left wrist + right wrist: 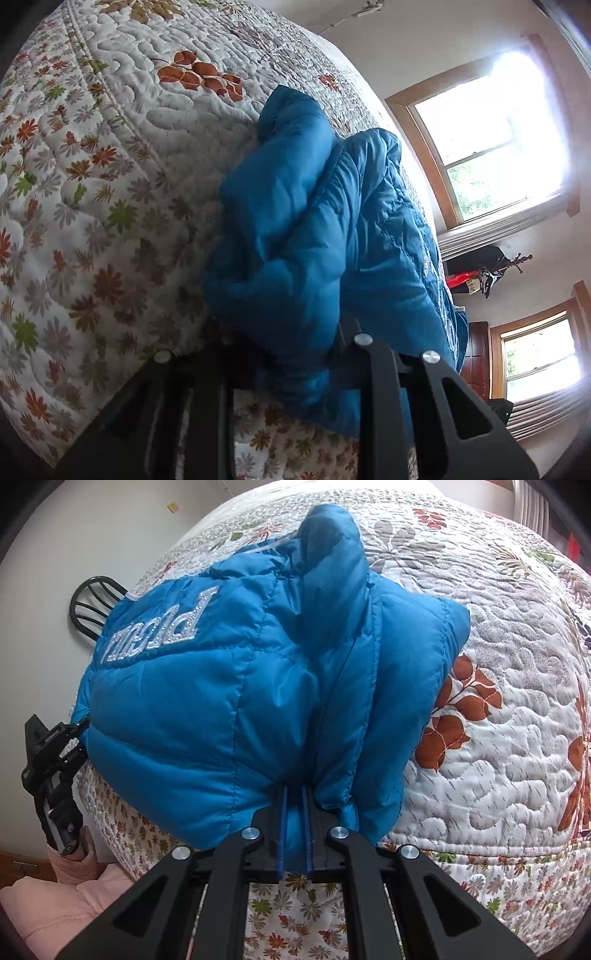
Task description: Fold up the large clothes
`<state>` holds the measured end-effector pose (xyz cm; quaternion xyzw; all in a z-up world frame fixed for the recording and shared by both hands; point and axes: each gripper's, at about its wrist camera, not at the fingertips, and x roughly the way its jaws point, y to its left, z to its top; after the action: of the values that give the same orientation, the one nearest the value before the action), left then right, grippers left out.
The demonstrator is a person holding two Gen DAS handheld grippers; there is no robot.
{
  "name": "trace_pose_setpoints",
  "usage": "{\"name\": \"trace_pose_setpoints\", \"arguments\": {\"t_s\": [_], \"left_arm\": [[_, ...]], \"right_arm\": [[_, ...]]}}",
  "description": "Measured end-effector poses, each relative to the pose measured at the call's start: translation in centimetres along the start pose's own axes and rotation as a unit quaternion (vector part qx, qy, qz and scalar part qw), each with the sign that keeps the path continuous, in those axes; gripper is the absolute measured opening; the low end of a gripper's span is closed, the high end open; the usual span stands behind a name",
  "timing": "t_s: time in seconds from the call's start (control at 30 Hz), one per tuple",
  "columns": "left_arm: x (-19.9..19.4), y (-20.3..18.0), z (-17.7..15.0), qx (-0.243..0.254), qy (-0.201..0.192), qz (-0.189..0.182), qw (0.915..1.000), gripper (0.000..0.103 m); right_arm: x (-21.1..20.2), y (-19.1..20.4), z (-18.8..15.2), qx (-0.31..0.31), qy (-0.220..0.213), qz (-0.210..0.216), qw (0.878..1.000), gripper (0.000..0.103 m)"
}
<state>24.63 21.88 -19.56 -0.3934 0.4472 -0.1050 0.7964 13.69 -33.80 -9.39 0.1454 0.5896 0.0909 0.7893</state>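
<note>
A puffy blue jacket (229,686) with silver lettering lies bunched on the floral quilt (498,760) near the bed's edge. My right gripper (295,794) is shut on the jacket's near hem, and the fabric gathers into folds where its narrow tips pinch it. In the left wrist view the jacket (295,221) rises in a heap in front of my left gripper (295,358). A thick fold sits pressed between that gripper's jaws and hides the tips. The left gripper (79,725) also shows in the right wrist view, at the jacket's left edge.
The quilt (110,166) drops over the bed's edge just below both grippers. Two windows (491,140) and a wall radiator (498,225) are beyond the bed. A dark chair back (92,602) stands behind the jacket. Pink cloth (66,886) lies low beside the bed.
</note>
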Motion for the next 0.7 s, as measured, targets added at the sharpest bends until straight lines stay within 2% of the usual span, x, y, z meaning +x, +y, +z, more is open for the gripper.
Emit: {"name": "trace_pose_setpoints", "arguments": {"t_s": [0.1,0.17,0.2,0.27,0.37,0.43,0.53,0.7], "left_arm": [[-0.6,-0.9,0.3,0.019,-0.008,0.009,0.9997,0.021],[-1.2,-2.5,0.6,0.044,-0.025,0.019,0.9985,0.019],[-1.7,-3.7,0.6,0.066,-0.039,0.024,0.9968,0.018],[-2.7,-6.3,0.5,0.105,-0.063,0.031,0.9920,0.017],[-3.9,-10.3,-0.1,0.167,-0.095,0.037,0.9806,0.016],[-4.3,-13.5,-0.8,0.218,-0.116,0.043,0.9682,0.016],[-5.0,-18.5,-3.3,0.305,-0.141,0.051,0.9405,0.016],[-3.3,-26.4,-9.6,0.456,-0.146,0.052,0.8765,0.017]], "right_arm": [[-1.0,-0.3,-0.1,0.008,-0.013,0.017,1.000,0.006],[-3.0,-1.3,-0.5,0.015,-0.038,0.047,0.998,0.012],[-4.3,-1.8,-0.9,0.016,-0.054,0.046,0.997,0.012],[-6.3,-3.3,-1.6,0.028,-0.078,0.001,0.997,0.015],[-7.1,-7.1,-2.5,0.072,-0.077,-0.090,0.990,0.017],[-6.7,-9.9,-3.3,0.102,-0.062,-0.099,0.988,0.017],[-5.7,-12.4,-4.5,0.128,-0.044,-0.089,0.987,0.017],[-6.0,-13.5,-5.3,0.128,-0.051,-0.067,0.988,0.015]]}}
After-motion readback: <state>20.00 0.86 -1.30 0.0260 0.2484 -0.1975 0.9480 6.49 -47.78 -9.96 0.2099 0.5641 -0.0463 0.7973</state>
